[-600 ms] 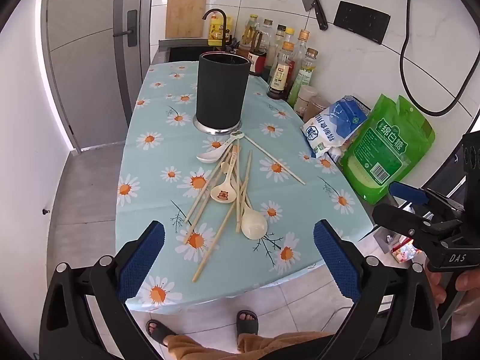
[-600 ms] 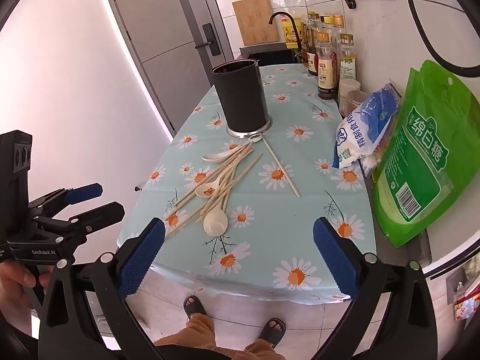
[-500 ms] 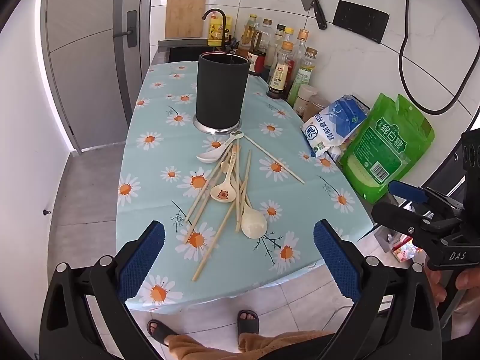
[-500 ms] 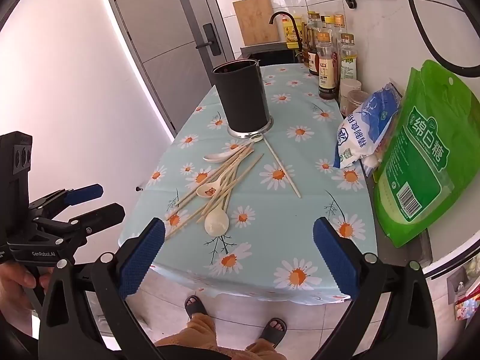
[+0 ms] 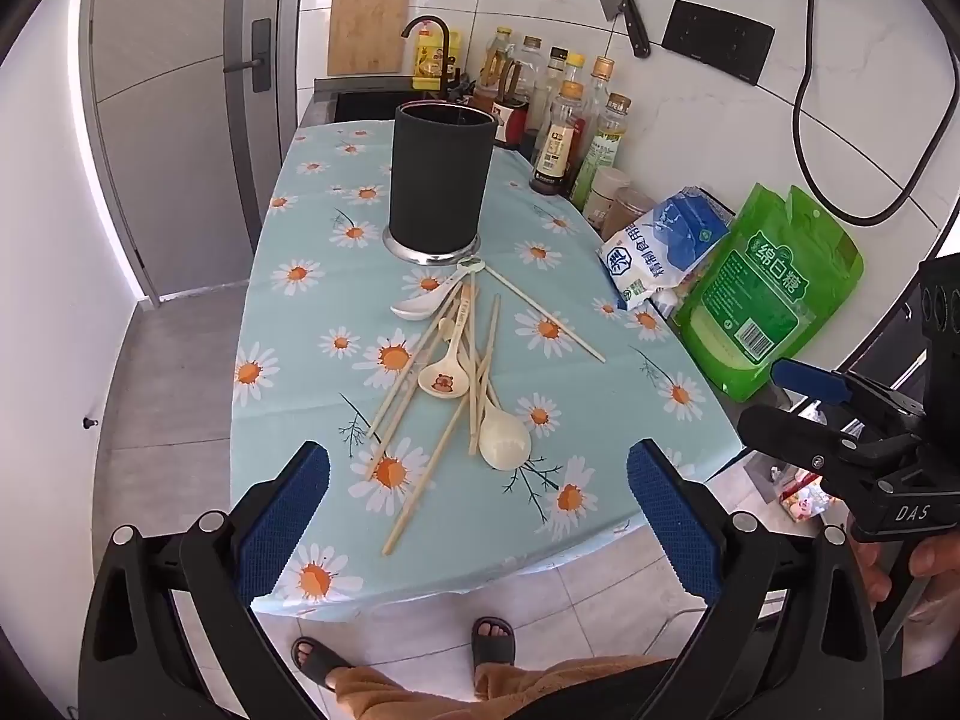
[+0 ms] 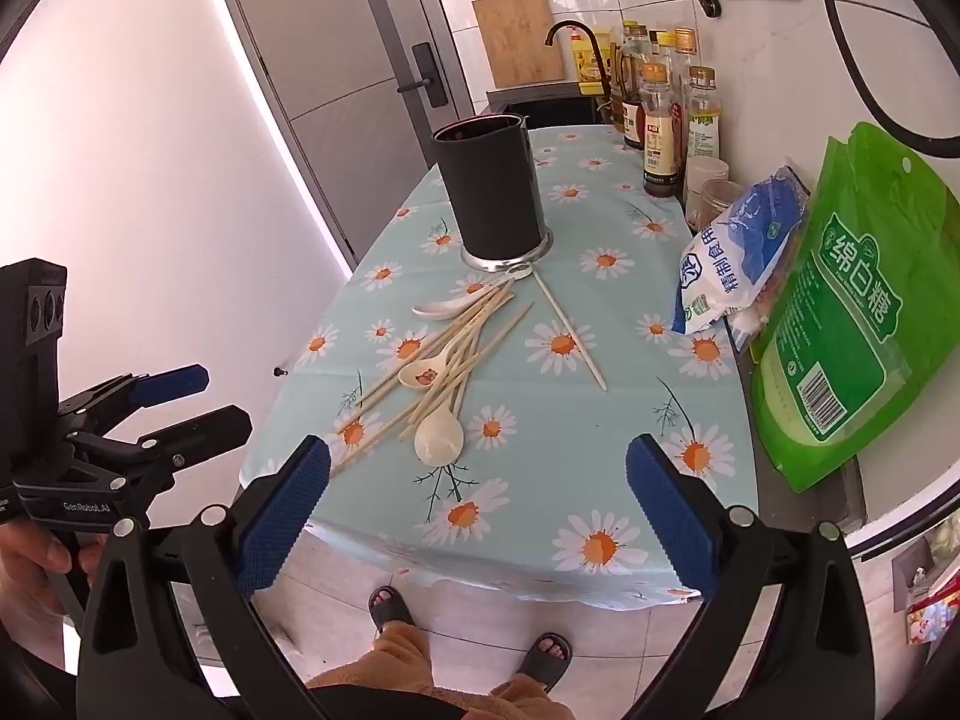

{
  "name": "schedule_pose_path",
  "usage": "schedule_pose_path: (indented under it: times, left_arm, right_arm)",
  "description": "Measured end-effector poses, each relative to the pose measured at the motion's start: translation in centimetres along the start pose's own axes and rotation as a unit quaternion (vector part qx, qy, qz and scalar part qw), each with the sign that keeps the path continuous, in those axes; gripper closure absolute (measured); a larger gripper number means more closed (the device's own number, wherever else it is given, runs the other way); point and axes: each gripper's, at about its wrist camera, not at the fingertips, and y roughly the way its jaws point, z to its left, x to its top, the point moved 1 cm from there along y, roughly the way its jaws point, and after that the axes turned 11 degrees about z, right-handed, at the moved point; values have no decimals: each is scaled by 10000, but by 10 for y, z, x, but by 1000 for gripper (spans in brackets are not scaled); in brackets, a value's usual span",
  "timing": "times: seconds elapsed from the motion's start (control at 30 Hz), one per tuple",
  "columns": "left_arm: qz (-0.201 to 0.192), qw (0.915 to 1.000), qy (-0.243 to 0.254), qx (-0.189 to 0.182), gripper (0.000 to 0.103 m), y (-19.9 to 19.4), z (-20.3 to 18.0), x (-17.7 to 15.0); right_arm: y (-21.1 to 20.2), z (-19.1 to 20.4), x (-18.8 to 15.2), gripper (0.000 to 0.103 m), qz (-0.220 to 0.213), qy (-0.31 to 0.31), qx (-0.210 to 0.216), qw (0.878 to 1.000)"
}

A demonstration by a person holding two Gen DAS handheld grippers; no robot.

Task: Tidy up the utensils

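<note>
Table [image 5: 300,222] under a daisy cloth carries one dark holder [image 5: 438,180], upright at the far middle, with nothing sticking out of it; utensils lie in a crossed heap just before its base; both grippers, left [image 5: 478,519] and right [image 6: 477,516], hang back over the near edge, jaws wide apart and empty. Risk, as I judge it: chopsticks [image 5: 420,414] overlap the spoons, so pinching one could drag or flick its neighbours off the near edge; thin sticks lying flat may slip from the pads. Count: three spoons, namely a big one [image 5: 504,444], a bear-printed one [image 5: 443,383] and a white one [image 5: 420,307]; chopsticks roughly eight, overlap hiding the exact number.
</note>
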Motion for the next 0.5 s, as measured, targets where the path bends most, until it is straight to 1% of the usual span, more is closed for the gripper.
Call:
schedule_pose_path:
  times: [0.17, 0.5]
  left_arm:
    - [-8, 10000, 14, 10, 7, 0, -1, 0]
    - [-19, 10000, 18, 37, 7, 0, -1, 0]
  right_arm:
    - [-2, 3, 0, 5, -24, -11, 10, 10000]
    - [0, -2, 3, 5, 17, -9, 57, 10000]
